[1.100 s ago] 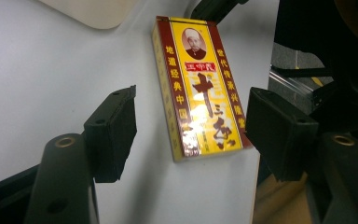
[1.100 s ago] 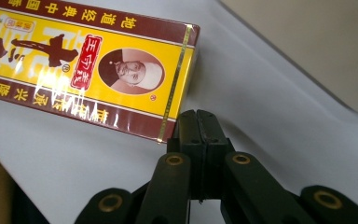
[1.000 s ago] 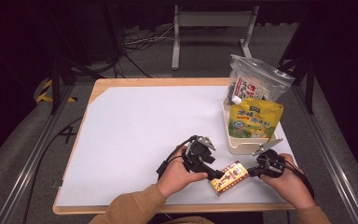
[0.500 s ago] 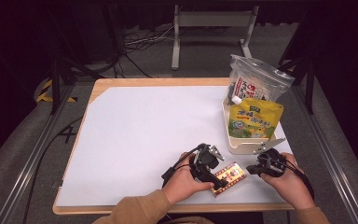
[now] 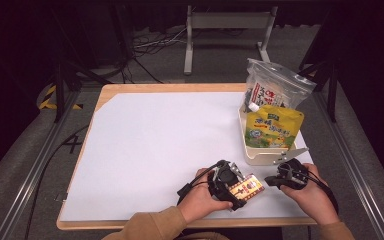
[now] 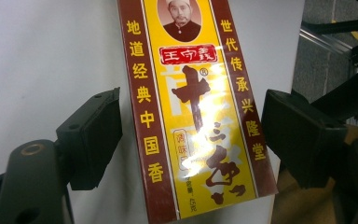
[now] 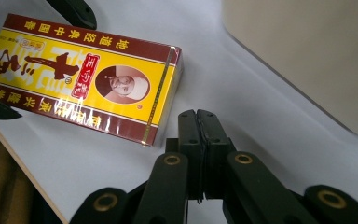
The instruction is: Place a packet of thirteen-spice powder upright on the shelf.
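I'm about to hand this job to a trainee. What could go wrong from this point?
The yellow box lies near the table's front edge; a nudge might push it off. The left gripper has just been opening, its jaws clear of both box sides, so lifting now would likely leave the box behind. The shut right gripper sits close enough to bump it.

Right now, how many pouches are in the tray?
2: a yellow pouch at the front of the tray, and a clear pouch behind it. Others may be hidden behind them.
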Action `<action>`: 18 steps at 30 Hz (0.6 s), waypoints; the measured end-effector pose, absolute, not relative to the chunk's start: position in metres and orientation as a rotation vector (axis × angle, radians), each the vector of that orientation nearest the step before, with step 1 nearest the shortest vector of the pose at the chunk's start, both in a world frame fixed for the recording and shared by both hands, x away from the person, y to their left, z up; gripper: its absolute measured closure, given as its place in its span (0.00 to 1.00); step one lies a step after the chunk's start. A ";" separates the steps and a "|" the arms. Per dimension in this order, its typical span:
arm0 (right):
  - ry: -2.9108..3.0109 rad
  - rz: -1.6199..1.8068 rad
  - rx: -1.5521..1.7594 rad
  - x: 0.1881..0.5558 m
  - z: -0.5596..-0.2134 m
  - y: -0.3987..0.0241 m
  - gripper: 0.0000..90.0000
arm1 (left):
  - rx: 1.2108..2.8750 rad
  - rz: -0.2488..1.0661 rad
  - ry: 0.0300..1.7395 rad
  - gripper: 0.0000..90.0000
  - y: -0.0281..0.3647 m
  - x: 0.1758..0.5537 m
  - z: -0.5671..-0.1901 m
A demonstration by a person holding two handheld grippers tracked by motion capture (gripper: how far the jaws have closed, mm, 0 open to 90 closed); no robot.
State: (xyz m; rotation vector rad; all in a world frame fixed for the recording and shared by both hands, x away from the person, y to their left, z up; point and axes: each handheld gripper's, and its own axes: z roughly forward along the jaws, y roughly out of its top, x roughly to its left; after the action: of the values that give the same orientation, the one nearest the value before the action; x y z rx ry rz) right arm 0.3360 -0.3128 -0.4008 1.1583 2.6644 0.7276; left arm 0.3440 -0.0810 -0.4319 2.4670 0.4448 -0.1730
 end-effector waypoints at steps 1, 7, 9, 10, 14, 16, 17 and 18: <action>2.664 0.729 1.160 0.336 -0.401 -0.313 0.99 | 2.469 -0.166 0.441 0.24 -0.081 0.344 -0.432; 2.661 0.740 1.154 0.335 -0.399 -0.313 0.99 | 2.470 -0.164 0.432 0.30 -0.082 0.343 -0.431; 2.662 0.743 1.150 0.335 -0.399 -0.313 0.99 | 2.479 -0.165 0.435 0.31 -0.081 0.344 -0.430; 2.662 0.743 1.148 0.335 -0.399 -0.313 0.99 | 2.480 -0.163 0.436 0.31 -0.081 0.344 -0.430; 2.657 0.748 1.143 0.335 -0.398 -0.313 0.98 | 2.480 -0.141 0.450 0.33 -0.080 0.343 -0.428; 2.647 0.761 1.145 0.334 -0.397 -0.313 0.97 | 2.478 -0.139 0.456 0.34 -0.079 0.343 -0.427; 2.646 0.767 1.146 0.334 -0.396 -0.313 0.97 | 2.472 -0.142 0.457 0.34 -0.078 0.344 -0.427; 2.639 0.773 1.148 0.334 -0.395 -0.313 0.97 | 2.465 -0.149 0.462 0.34 -0.077 0.345 -0.427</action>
State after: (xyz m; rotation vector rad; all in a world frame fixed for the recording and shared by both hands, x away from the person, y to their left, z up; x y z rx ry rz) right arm 0.3340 -0.3134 -0.3952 1.1483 2.6392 0.7729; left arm 0.3450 -0.0772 -0.4269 2.4653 0.4616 -0.1490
